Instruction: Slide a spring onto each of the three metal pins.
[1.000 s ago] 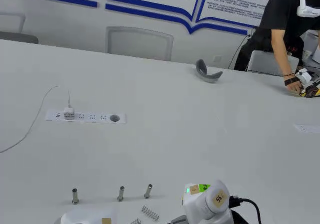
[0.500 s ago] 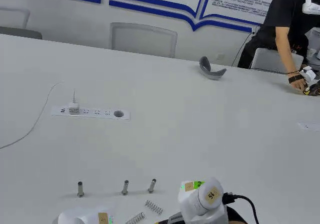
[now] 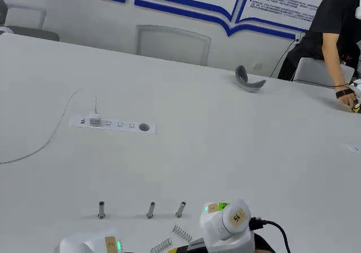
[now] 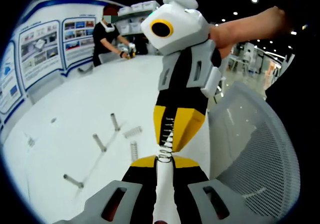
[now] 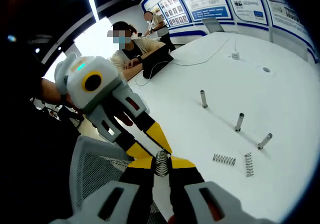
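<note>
Left hand-held gripper [image 4: 165,160]: jaws pinched tight on the near end of the held spring [image 4: 168,136], which runs toward 12 o'clock in the left gripper view.

Three metal pins [image 3: 151,209]: standing in a row on the white worktop [image 3: 225,140], between 7 and 6 o'clock of the head view, all bare.

Two loose springs [image 3: 181,233]: lying flat at 5 o'clock from the right-hand pin, near each other and clear of the pins.

Right hand-held gripper [image 5: 161,164]: jaws closed to the coil's width on the far end of the same spring, seen end-on in the right gripper view. The held spring is thus carried in the air between the two sets of tips, by the worktop's near edge and beside a grey mesh chair [image 4: 250,149].

Handling, as judged: the spring is a light, thin wire coil, soft along its length and slippery in the pads. Pinched hard at mid-length, it would likely bow or flick away. The better hold is across a few coils near one end, leaving the other end's bore open and in line with a pin. The pins look stiff but slender and may tip if pushed sideways.
</note>
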